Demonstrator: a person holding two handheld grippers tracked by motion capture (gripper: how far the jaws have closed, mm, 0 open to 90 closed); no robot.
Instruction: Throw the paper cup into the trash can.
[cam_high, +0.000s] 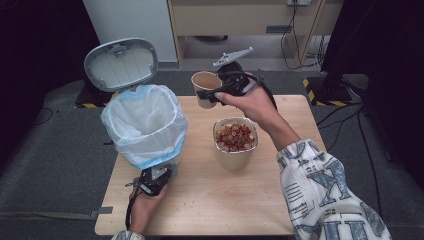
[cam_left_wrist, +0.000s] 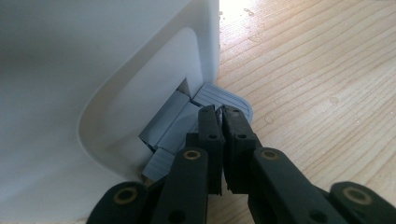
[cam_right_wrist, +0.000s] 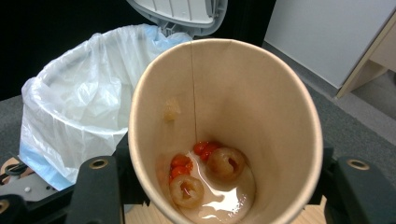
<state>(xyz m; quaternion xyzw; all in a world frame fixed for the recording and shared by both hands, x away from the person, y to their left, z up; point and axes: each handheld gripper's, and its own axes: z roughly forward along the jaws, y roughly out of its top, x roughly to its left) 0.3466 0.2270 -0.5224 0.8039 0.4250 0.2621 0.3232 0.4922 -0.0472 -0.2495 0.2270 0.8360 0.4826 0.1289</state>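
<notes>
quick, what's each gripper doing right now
Left gripper: jaws shut, tips pressing on the grey pedal of the bin.
Right gripper: shut on the paper cup, held up beside the bin.

tan paper cup (cam_right_wrist: 224, 126) holding red bits and pale liquid, white bin (cam_high: 145, 125) with grey lid (cam_high: 121, 63) and pale blue-edged liner, grey pedal (cam_left_wrist: 223, 99), black grippers, light wood-grain tabletop (cam_high: 210, 195), white sleeve (cam_high: 325, 190) with blue-grey lettering, dark grey floor
</notes>
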